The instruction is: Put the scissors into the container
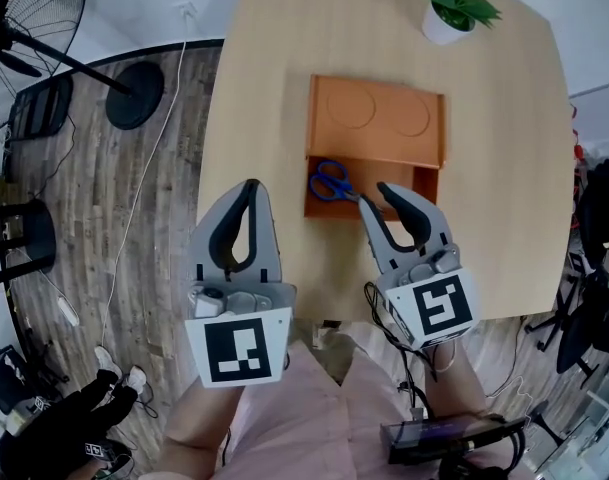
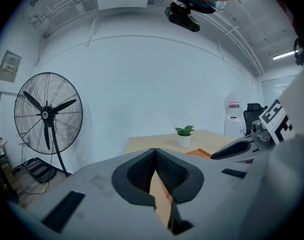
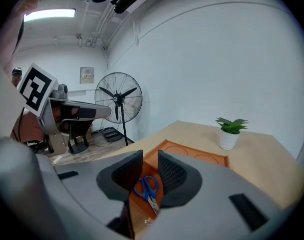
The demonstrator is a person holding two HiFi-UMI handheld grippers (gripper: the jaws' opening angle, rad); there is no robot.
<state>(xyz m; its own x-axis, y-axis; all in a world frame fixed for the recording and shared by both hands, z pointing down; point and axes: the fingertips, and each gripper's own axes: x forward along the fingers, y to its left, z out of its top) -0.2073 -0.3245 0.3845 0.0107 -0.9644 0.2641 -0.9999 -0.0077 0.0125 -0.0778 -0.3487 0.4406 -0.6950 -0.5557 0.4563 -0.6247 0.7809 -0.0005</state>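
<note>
The scissors point(image 1: 331, 181) are seen lying in the near-left compartment of the container point(image 1: 376, 108) on the tabletop point(image 1: 504, 168). The right tool point(image 1: 374, 194) is held slightly spread beside them, gripping nothing. The left tool point(image 1: 252, 184) is pressed together, empty.

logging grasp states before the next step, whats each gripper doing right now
Left gripper: closed, fingers together, holding nothing.
Right gripper: open, holding nothing; the scissors lie in the container beyond its fingers.
</note>
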